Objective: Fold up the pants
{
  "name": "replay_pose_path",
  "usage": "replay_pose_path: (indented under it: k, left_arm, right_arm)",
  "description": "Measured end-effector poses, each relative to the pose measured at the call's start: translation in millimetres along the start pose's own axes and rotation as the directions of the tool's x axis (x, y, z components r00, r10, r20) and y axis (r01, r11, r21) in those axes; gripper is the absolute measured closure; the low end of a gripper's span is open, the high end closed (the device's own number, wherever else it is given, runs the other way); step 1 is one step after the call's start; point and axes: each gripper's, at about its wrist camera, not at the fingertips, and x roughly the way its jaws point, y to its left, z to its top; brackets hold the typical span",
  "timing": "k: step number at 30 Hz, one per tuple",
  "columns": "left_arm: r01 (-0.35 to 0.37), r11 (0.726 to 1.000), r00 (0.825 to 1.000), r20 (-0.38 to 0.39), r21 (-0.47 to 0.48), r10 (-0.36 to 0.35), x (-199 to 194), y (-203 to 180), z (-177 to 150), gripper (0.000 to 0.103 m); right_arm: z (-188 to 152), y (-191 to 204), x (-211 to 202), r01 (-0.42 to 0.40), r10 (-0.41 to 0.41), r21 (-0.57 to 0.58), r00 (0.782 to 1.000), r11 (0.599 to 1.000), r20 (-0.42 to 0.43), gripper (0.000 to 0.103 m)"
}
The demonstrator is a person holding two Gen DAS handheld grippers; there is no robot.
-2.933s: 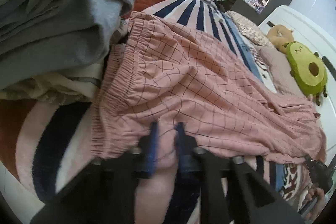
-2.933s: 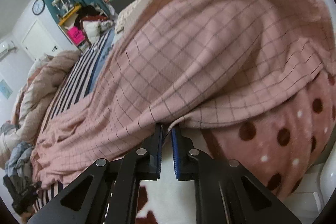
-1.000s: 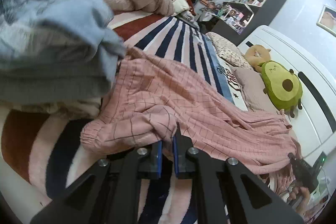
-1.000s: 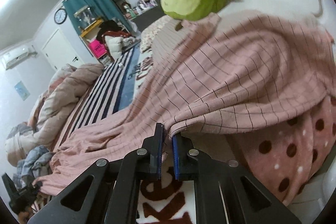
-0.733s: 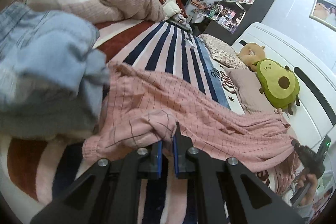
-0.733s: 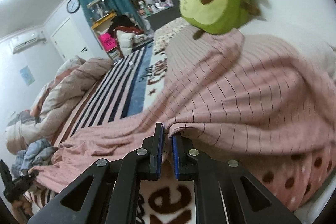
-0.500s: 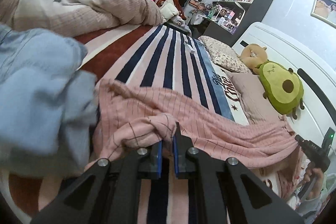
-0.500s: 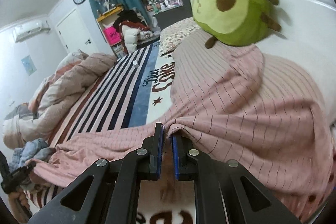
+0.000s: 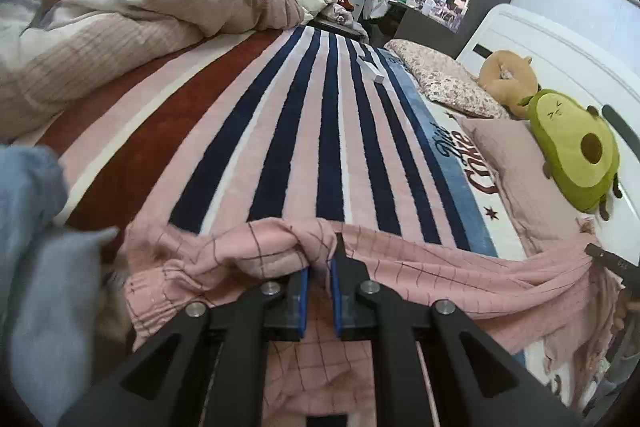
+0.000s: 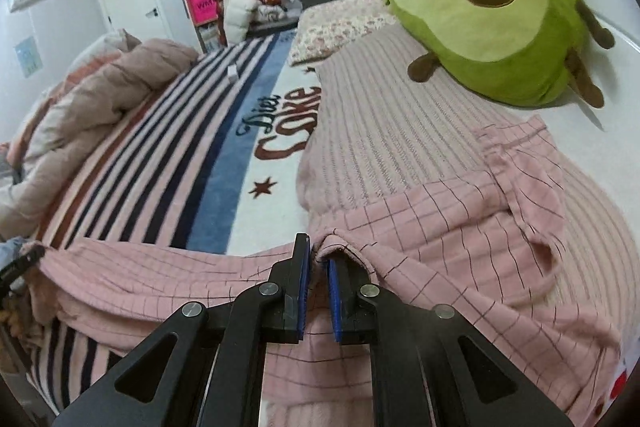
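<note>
The pink checked pants (image 9: 432,267) hang stretched between my two grippers across the near edge of the bed. My left gripper (image 9: 319,267) is shut on the bunched waistband end, with the elastic band (image 9: 160,291) drooping to its left. My right gripper (image 10: 317,259) is shut on the fabric near the leg end, and the pants (image 10: 460,227) drape to the right over a ribbed pink pillow (image 10: 380,131). The right gripper also shows far right in the left wrist view (image 9: 612,259), and the left gripper far left in the right wrist view (image 10: 18,267).
A striped blanket (image 9: 320,131) covers the bed. A crumpled duvet (image 9: 140,15) lies at the far left. Blue-grey clothes (image 9: 32,247) sit at my left. An avocado plush (image 10: 492,3) and pillows lie by the white headboard (image 9: 560,59).
Both grippers have lifted and pulled the pants back toward the near edge of the bed, baring much more of the striped blanket. The pants have gone from spread flat to a taut hanging band.
</note>
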Motion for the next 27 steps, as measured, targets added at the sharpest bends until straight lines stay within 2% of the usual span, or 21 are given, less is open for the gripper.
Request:
replay_pose_path:
  k: [2, 3, 5, 6, 7, 8, 11, 13, 15, 18, 22, 24, 25, 27]
  left_arm:
    - [-0.008, 1.000, 1.000, -0.008, 0.007, 0.008, 9.9, -1.1, 4.5, 0.095]
    - [-0.019, 1.000, 1.000, -0.011, 0.010, 0.019, 14.9, -1.1, 6.9, 0.091]
    - [-0.055, 0.998, 0.998, -0.018, 0.022, 0.055, 21.9, -1.2, 12.1, 0.069]
    - [-0.068, 0.997, 0.998, -0.015, 0.032, 0.068, 22.6, -2.3, 13.7, 0.047]
    - [-0.077, 0.996, 0.997, -0.005, 0.043, 0.078, 21.0, -2.9, 15.3, 0.040]
    - [-0.074, 0.996, 0.997, 0.006, 0.051, 0.074, 17.4, -3.6, 17.1, 0.040]
    - [-0.051, 0.997, 0.998, 0.043, 0.056, 0.049, -5.3, -3.0, 22.1, 0.036]
    - [-0.075, 0.995, 0.994, 0.086, 0.068, 0.069, -28.6, -1.8, 22.5, 0.031]
    - [-0.086, 0.994, 0.990, 0.114, 0.065, 0.078, -46.3, 1.4, 22.3, 0.028]
    - [-0.080, 0.995, 0.990, 0.123, 0.066, 0.071, -68.2, 6.4, 17.1, 0.028]
    - [-0.042, 0.996, 0.996, 0.076, 0.081, 0.035, -77.9, 7.2, -4.7, 0.028]
    - [-0.017, 0.997, 0.999, 0.035, 0.075, 0.014, -74.8, 9.6, -19.3, 0.028]
    - [-0.015, 0.997, 1.000, 0.020, 0.071, 0.013, -72.5, 10.1, -24.5, 0.028]
    - [0.001, 0.998, 1.000, -0.021, 0.061, 0.000, -63.7, 12.1, -37.6, 0.028]
  right_arm:
    - [3.8, -1.0, 7.3, 0.008, -0.008, -0.011, 1.000, 1.000, -0.014, 0.099]
    - [5.3, -1.2, 11.9, 0.012, -0.012, -0.018, 1.000, 1.000, -0.028, 0.099]
    - [7.8, -1.0, 22.0, 0.013, -0.015, -0.035, 0.998, 0.999, -0.061, 0.095]
    - [8.2, -1.4, 26.8, 0.011, -0.014, -0.042, 0.997, 0.999, -0.080, 0.093]
    - [8.6, -0.5, 29.5, 0.003, -0.007, -0.049, 0.996, 0.999, -0.094, 0.086]
    - [8.4, 1.6, 29.7, -0.007, 0.001, -0.055, 0.994, 0.998, -0.105, 0.076]
    - [6.6, 10.0, 18.1, -0.055, 0.047, -0.069, 0.993, 0.996, -0.106, 0.059]
    - [4.2, 20.8, 2.9, -0.062, 0.054, -0.105, 0.995, 0.993, -0.079, 0.057]
    - [-0.3, 34.0, -10.6, -0.075, 0.067, -0.142, 0.996, 0.987, -0.059, 0.056]
    - [-9.7, 56.0, -25.5, -0.142, 0.135, -0.182, 0.990, 0.973, -0.050, 0.056]
    - [-26.3, 93.3, -18.4, -0.272, 0.253, -0.230, 0.961, 0.935, -0.107, 0.057]
    - [-36.0, 109.8, -8.1, -0.308, 0.280, -0.257, 0.950, 0.916, -0.139, 0.066]
    - [-42.5, 120.9, 2.3, -0.332, 0.294, -0.268, 0.940, 0.904, -0.173, 0.074]
    - [-54.6, 137.5, 17.8, -0.386, 0.331, -0.268, 0.915, 0.882, -0.229, 0.077]
